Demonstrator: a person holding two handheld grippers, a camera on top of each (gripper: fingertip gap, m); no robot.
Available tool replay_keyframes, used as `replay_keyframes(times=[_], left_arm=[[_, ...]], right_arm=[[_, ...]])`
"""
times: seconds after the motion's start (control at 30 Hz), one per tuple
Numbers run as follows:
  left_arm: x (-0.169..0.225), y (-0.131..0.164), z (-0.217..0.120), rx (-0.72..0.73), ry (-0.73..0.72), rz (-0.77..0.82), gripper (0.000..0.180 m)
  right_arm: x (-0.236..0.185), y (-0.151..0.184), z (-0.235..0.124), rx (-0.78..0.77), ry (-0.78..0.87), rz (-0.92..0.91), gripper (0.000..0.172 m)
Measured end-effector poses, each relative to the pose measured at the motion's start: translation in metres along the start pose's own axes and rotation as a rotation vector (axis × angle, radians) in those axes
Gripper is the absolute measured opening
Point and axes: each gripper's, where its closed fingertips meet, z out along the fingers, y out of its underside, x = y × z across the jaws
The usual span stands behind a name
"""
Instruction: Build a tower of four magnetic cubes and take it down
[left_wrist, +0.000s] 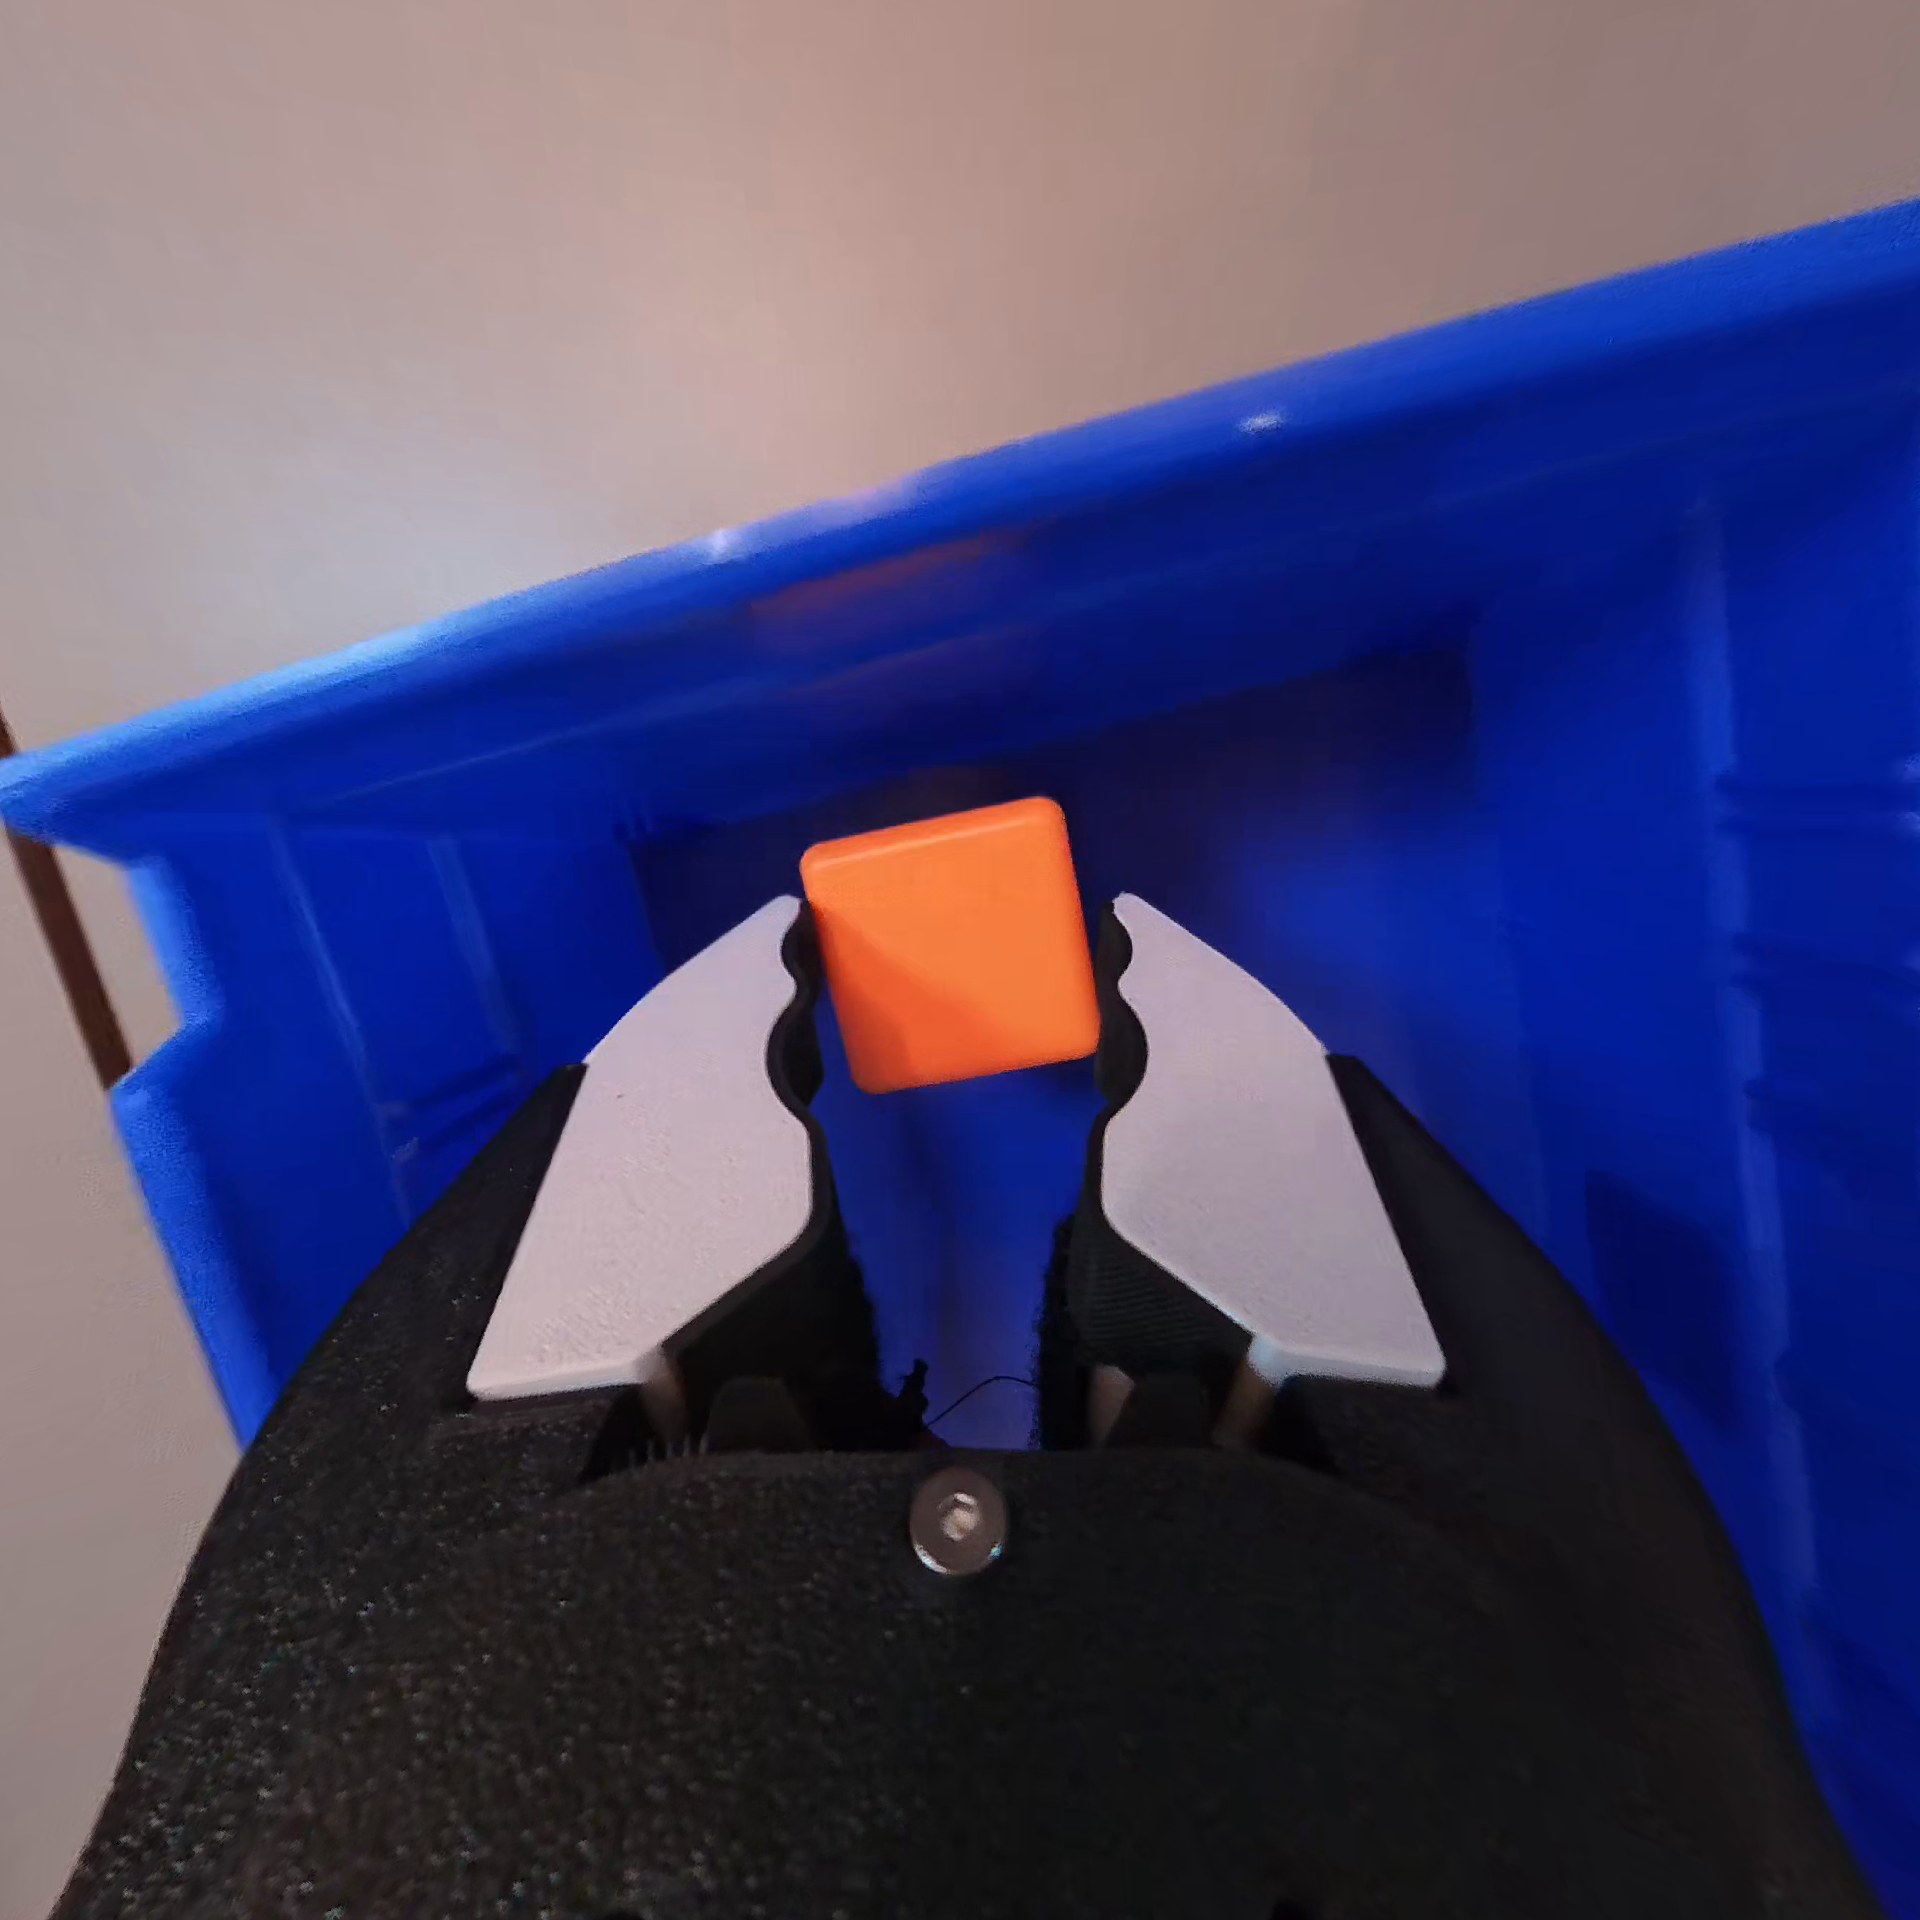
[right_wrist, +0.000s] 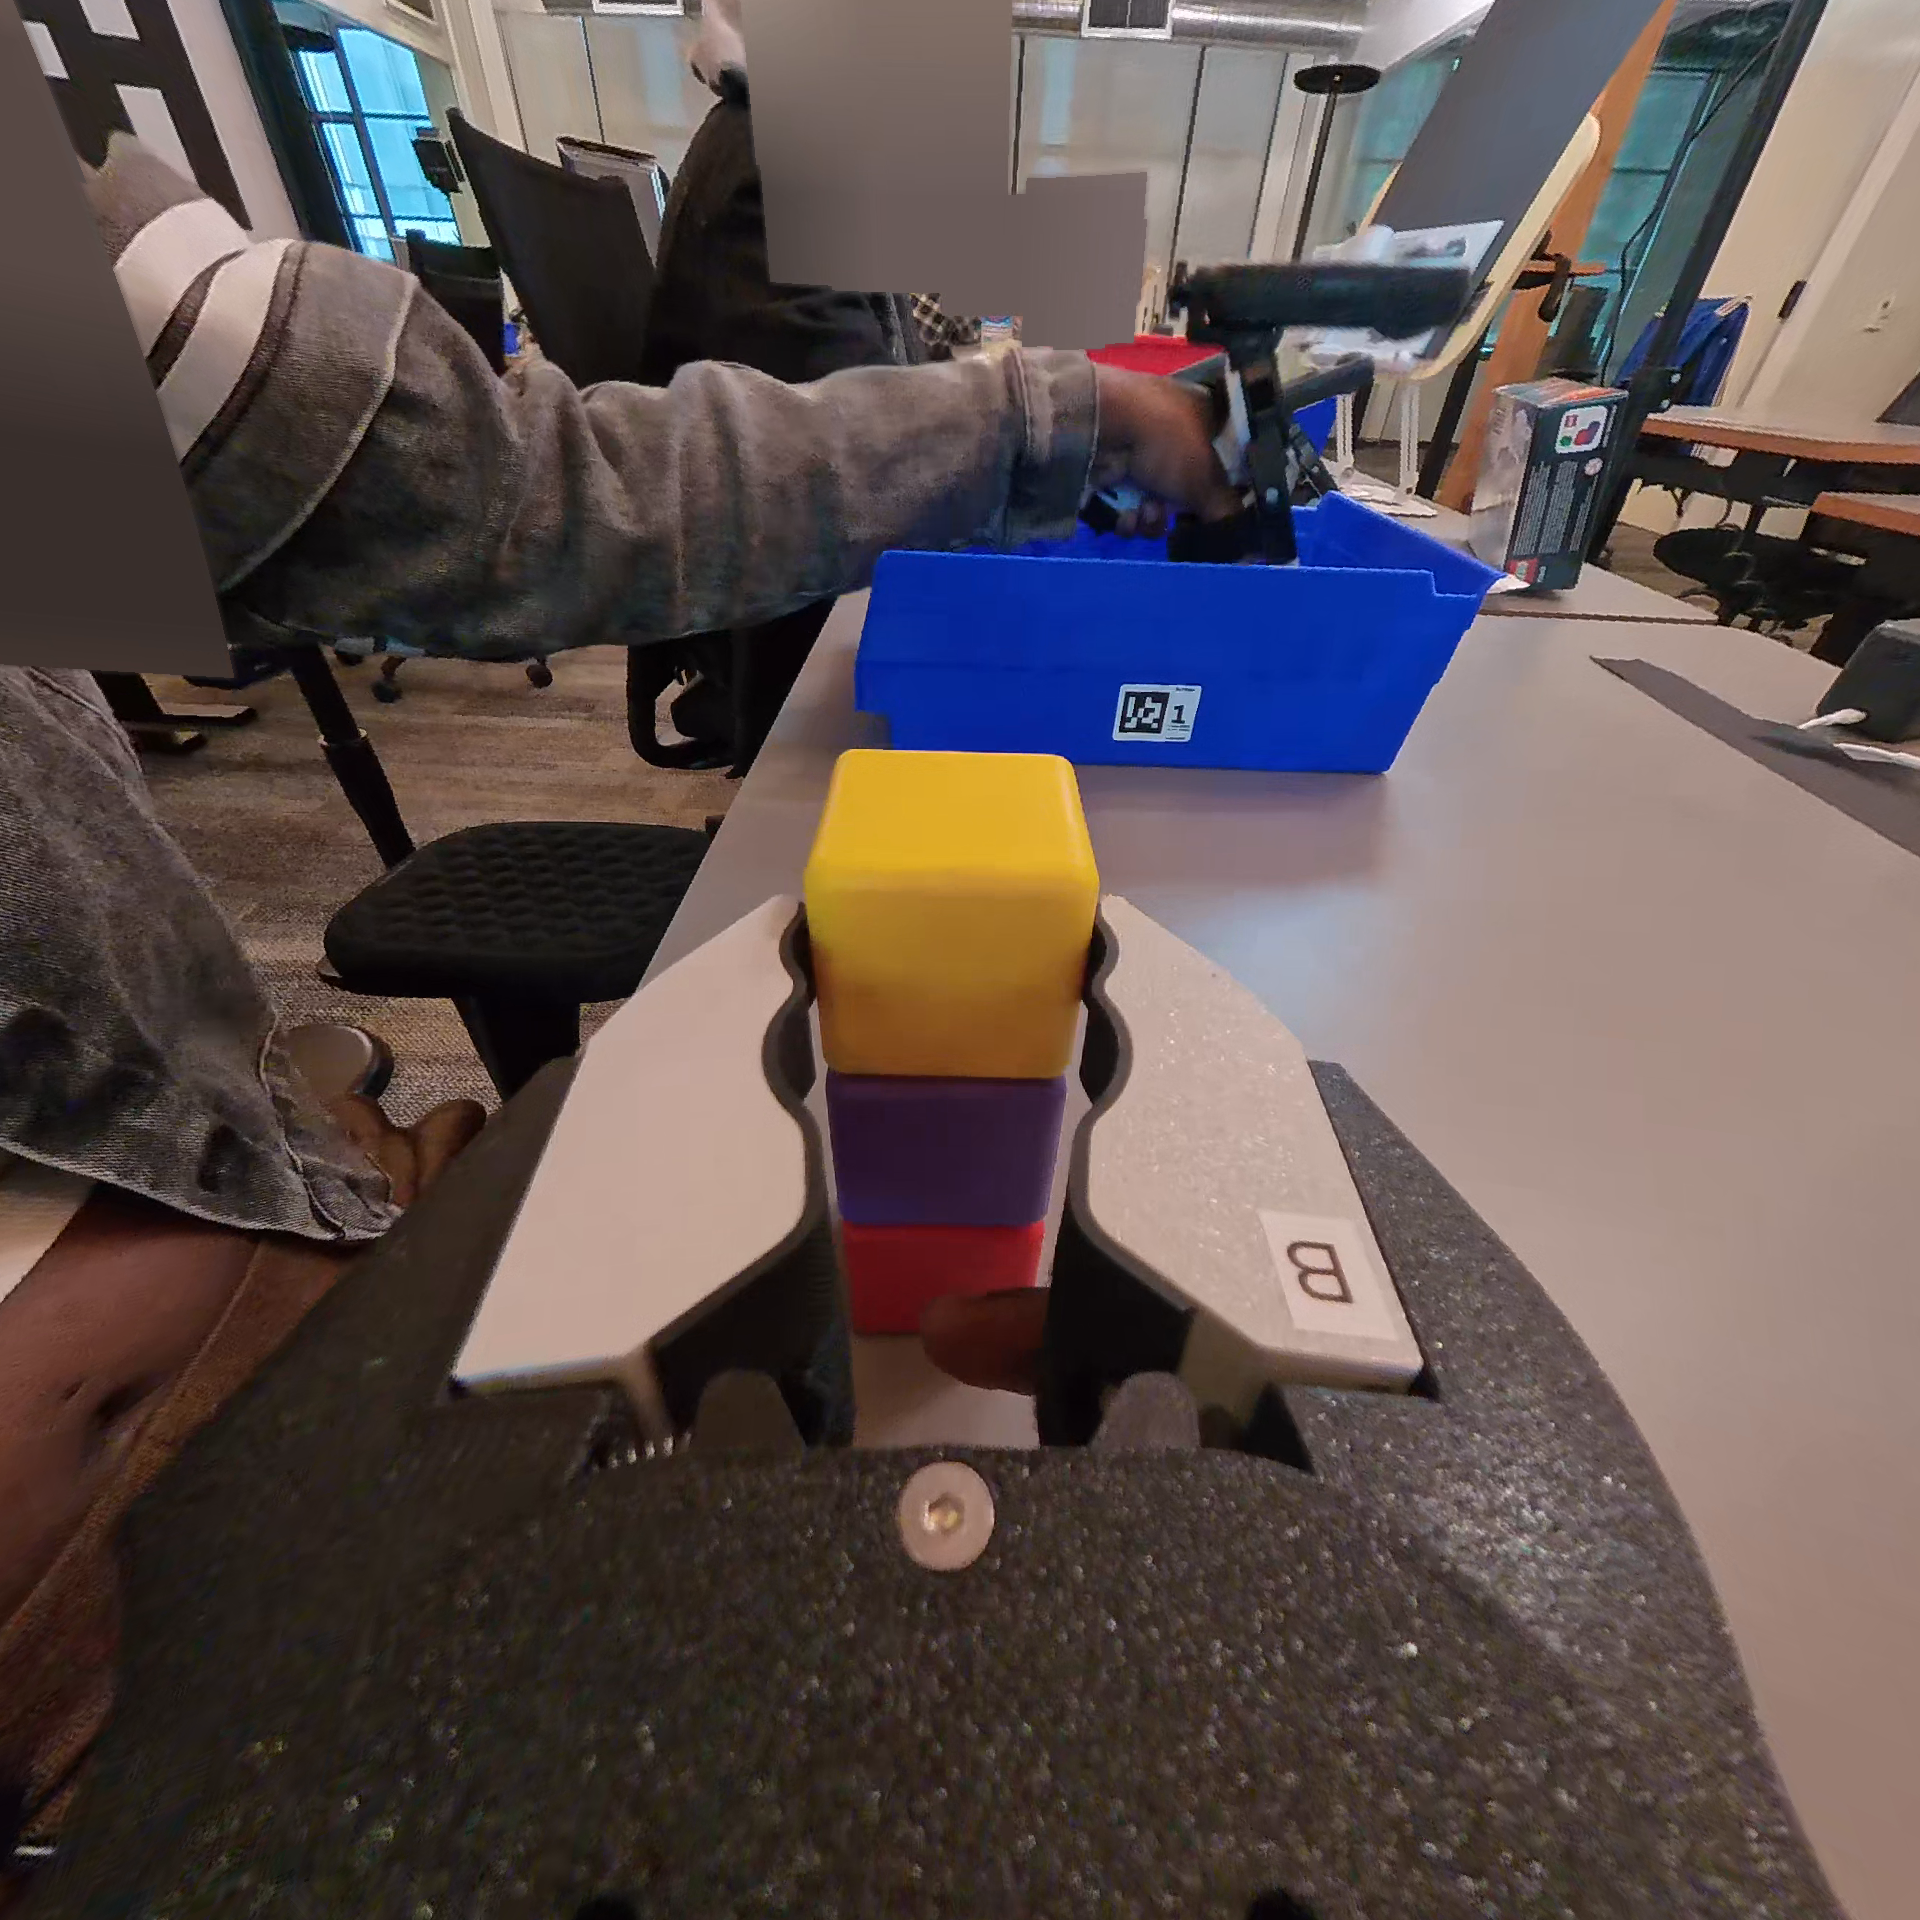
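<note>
Tower: we see three cubes stacked on the tabletop (right_wrist: 1455, 1039) in front of the bin (right_wrist: 1039, 665): red cube (right_wrist: 935, 1273) at the bottom, purple cube (right_wrist: 940, 1148) on it, yellow cube (right_wrist: 951, 914) on top.
Right gripper (right_wrist: 948, 971): closed on the yellow cube, pads pressing both its sides.
Left gripper (left_wrist: 951, 971): inside the bin, clamped on the orange cube (left_wrist: 951, 951).
Progress: we judge that either the fourth cube is coming out of the bin or the tower is already coming down; we cannot tell which.
</note>
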Motion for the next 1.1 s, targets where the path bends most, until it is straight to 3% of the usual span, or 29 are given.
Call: replay_keyframes(times=[0.17, 0.27, 0.4, 0.53, 0.67, 0.8, 1.1], left_arm=[[0.015, -0.021, -0.067, 0.100, -0.019, 0.123, 0.051], [0.047, -0.041, -0.116, 0.146, -0.012, 0.272, 0.051], [0.136, -0.061, -0.176, 0.241, 0.102, 0.555, 0.051], [0.242, -0.050, -0.212, 0.252, 0.242, 0.873, 0.051], [0.330, -0.023, -0.226, 0.213, 0.364, 1.129, 0.051], [0.387, 0.008, -0.224, 0.152, 0.445, 1.290, 0.051], [0.417, 0.028, -0.193, 0.041, 0.417, 1.387, 0.051]], right_arm=[[0.000, 0.000, 0.000, -0.004, 0.000, -0.003, 0.049], [0.000, 0.000, 0.000, -0.007, 0.001, -0.003, 0.049], [0.000, 0.000, 0.000, -0.008, 0.002, -0.002, 0.049], [0.000, 0.000, -0.001, -0.010, 0.001, 0.002, 0.049], [0.000, 0.001, -0.001, -0.013, 0.001, 0.003, 0.049], [0.000, 0.001, -0.001, -0.016, 0.002, 0.006, 0.049], [0.001, 0.001, -0.001, -0.018, 0.004, 0.007, 0.049]])
